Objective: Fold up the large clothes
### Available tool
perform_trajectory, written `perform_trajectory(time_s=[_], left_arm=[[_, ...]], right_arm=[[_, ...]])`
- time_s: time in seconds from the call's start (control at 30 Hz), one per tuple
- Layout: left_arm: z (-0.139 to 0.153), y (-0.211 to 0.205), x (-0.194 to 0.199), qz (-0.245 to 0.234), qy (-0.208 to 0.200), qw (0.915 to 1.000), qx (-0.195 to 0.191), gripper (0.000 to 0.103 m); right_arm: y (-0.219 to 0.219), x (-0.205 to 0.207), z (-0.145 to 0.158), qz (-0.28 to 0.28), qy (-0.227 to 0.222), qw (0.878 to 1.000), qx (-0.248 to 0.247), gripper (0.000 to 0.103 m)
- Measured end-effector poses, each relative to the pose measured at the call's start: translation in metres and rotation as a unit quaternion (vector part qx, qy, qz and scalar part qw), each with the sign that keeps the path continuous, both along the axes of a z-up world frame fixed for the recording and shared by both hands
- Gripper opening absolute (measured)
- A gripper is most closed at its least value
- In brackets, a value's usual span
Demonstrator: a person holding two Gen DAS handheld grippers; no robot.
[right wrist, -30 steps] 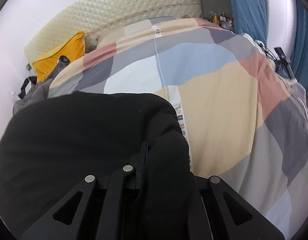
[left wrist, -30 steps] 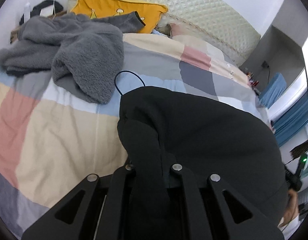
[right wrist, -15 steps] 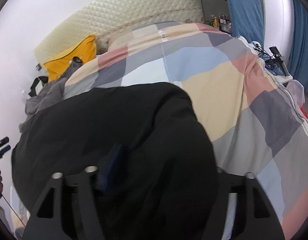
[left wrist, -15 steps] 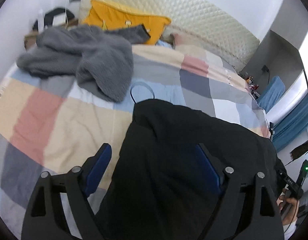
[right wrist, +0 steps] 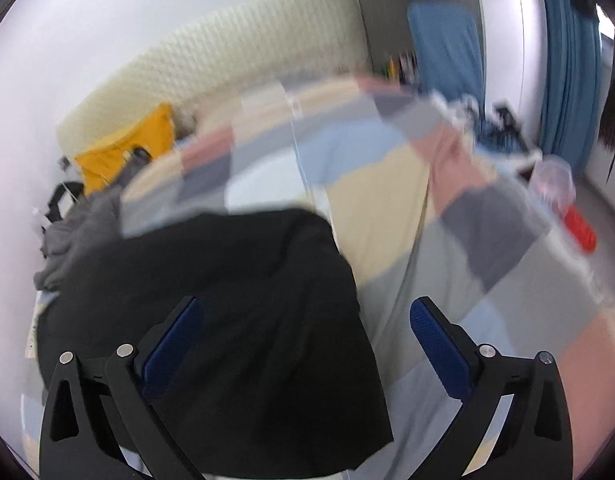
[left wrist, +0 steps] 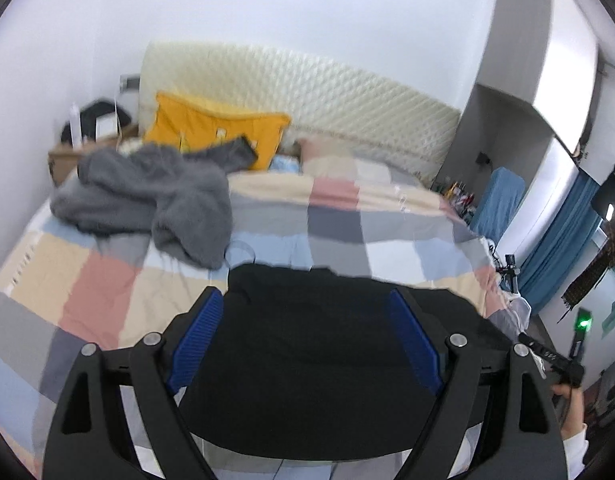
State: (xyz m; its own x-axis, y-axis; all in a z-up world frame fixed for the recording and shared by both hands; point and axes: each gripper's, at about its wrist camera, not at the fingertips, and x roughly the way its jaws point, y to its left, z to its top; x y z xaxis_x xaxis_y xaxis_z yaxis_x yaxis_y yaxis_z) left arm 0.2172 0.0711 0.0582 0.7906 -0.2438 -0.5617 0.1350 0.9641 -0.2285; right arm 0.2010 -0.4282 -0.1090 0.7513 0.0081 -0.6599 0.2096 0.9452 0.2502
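Observation:
A black garment (left wrist: 307,344) lies folded flat on the patchwork bed cover (left wrist: 107,292). It also shows in the right wrist view (right wrist: 227,300). My left gripper (left wrist: 305,300) is open and empty, raised above the garment, with blue pads (left wrist: 195,336) wide apart. My right gripper (right wrist: 307,312) is open and empty, above the garment's right edge, with blue pads (right wrist: 435,344) wide apart. The right wrist view is blurred by motion.
A grey fleece garment (left wrist: 159,196) lies heaped at the bed's far left, in front of a yellow pillow (left wrist: 211,132) and a quilted headboard (left wrist: 307,92). A blue chair (left wrist: 499,204) and blue curtain (left wrist: 563,248) stand to the right. A red object (right wrist: 581,228) lies beside the bed.
Both grippers were shut on the black garment a second ago. Both have opened, let it go and pulled back and up. The garment now lies flat on the bed.

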Motion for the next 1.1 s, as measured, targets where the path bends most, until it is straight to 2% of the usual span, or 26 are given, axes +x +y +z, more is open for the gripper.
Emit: perform_trajectory(time_s=[0.17, 0.27, 0.33, 0.47, 0.63, 0.73, 0.87, 0.97, 1.1], left_arm=[[0.037, -0.017, -0.046, 0.002, -0.055, 0.9985, 0.007, 0.087], [0.048, -0.026, -0.073, 0.015, -0.099, 0.9947, 0.026, 0.095], [0.051, -0.032, -0.096, 0.019, -0.129, 0.9907, 0.040, 0.103], [0.054, -0.041, -0.128, 0.015, -0.158, 0.9854, 0.062, 0.103], [0.050, -0.048, -0.151, 0.008, -0.155, 0.9865, 0.053, 0.103], [0.046, -0.054, -0.163, 0.006, -0.156, 0.9861, 0.056, 0.103], [0.033, -0.063, -0.176, -0.015, -0.142, 0.9886, 0.048, 0.103], [0.022, -0.069, -0.182, -0.027, -0.126, 0.9907, 0.043, 0.103], [0.010, -0.077, -0.186, -0.038, -0.115, 0.9910, 0.057, 0.103]], right_arm=[[0.029, -0.058, 0.082, 0.007, -0.094, 0.995, -0.028, 0.103], [0.053, -0.099, 0.126, 0.023, -0.159, 0.986, -0.039, 0.103], [0.063, -0.122, 0.142, 0.032, -0.190, 0.981, -0.038, 0.103], [0.084, -0.174, 0.168, 0.041, -0.248, 0.966, -0.052, 0.103], [0.110, -0.205, 0.175, 0.059, -0.274, 0.957, -0.076, 0.103], [0.123, -0.214, 0.168, 0.069, -0.273, 0.956, -0.081, 0.103], [0.144, -0.221, 0.148, 0.080, -0.254, 0.960, -0.082, 0.103], [0.154, -0.228, 0.131, 0.093, -0.241, 0.964, -0.066, 0.103], [0.167, -0.234, 0.111, 0.094, -0.220, 0.968, -0.076, 0.103]])
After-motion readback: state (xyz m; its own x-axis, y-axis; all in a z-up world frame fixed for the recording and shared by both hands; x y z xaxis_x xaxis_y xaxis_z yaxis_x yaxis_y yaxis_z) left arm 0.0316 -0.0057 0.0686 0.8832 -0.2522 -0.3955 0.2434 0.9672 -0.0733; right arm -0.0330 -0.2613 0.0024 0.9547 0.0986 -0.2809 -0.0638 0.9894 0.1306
